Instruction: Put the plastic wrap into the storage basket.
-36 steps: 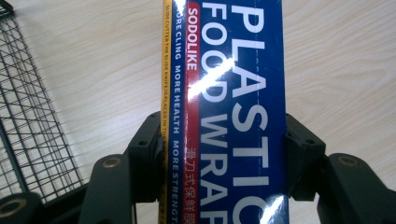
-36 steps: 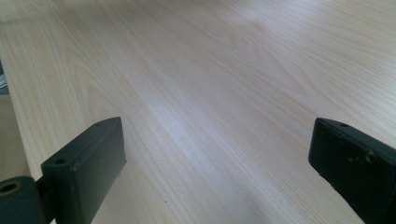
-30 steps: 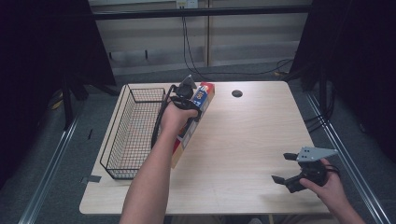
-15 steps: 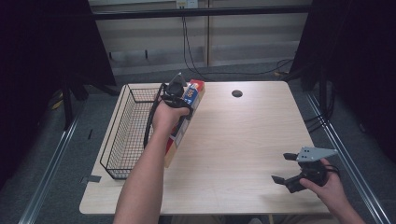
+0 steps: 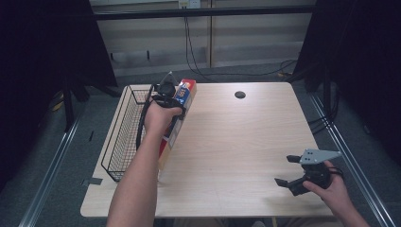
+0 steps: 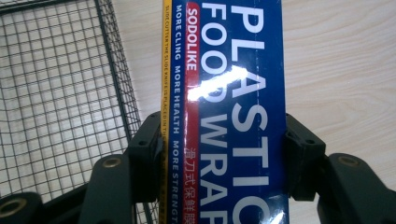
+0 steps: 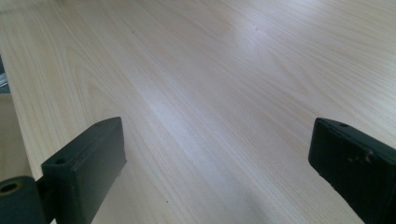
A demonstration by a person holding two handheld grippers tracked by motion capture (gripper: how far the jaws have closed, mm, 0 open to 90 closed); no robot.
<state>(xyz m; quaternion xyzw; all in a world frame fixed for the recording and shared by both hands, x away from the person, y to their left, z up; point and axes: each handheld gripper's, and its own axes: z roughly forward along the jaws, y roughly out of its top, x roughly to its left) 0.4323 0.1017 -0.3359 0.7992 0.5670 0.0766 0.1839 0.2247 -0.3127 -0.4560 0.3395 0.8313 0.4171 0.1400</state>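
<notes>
A long blue, red and yellow plastic wrap box (image 5: 185, 92) is held lifted and tilted along the left side of the table, right beside the black wire basket (image 5: 124, 137). My left gripper (image 5: 166, 91) is shut on the plastic wrap box (image 6: 233, 107) across its width, one jaw on each long side; the left gripper's (image 6: 224, 140) jaws press the box edges. The basket (image 6: 60, 84) lies just left of the box, below it. My right gripper (image 5: 286, 171) rests open near the table's front right corner. Nothing sits between the right gripper's (image 7: 217, 154) jaws.
The light wooden table (image 5: 236, 142) has a small black round hole (image 5: 240, 94) near its far edge. The wire basket takes up the table's left edge. Bare wood (image 7: 210, 70) lies ahead of the right gripper. Dark curtains and cables stand behind the table.
My left gripper has carried the plastic wrap box leftward and slightly farther back, up against the basket's rim. The right gripper has stayed still.
</notes>
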